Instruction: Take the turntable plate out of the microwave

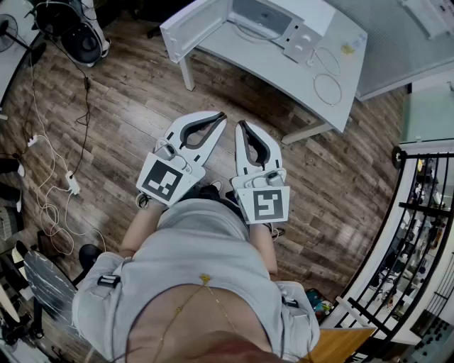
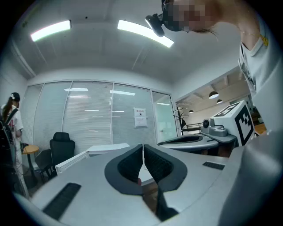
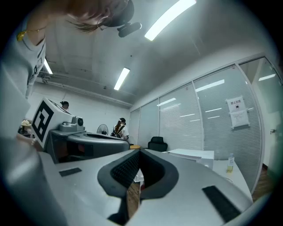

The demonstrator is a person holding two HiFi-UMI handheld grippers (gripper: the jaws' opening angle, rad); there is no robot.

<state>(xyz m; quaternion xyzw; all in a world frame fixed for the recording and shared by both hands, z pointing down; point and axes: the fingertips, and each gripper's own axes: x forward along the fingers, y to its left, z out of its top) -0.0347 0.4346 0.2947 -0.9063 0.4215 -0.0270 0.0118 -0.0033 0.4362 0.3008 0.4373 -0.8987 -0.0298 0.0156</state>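
The white microwave stands on a white table at the top of the head view, its door swung open to the left. The turntable plate cannot be seen in any view. Both grippers are held level close to the person's body, well short of the table. My left gripper is shut with nothing in it, and so is my right gripper beside it. In the left gripper view the jaws meet in front of the distant microwave. The right gripper view shows its closed jaws and the microwave beyond.
Wooden floor lies between me and the table. Loose cables and a power strip run along the floor at left, by a black fan. A black railing borders the right. A cable lies on the table. An office chair stands behind.
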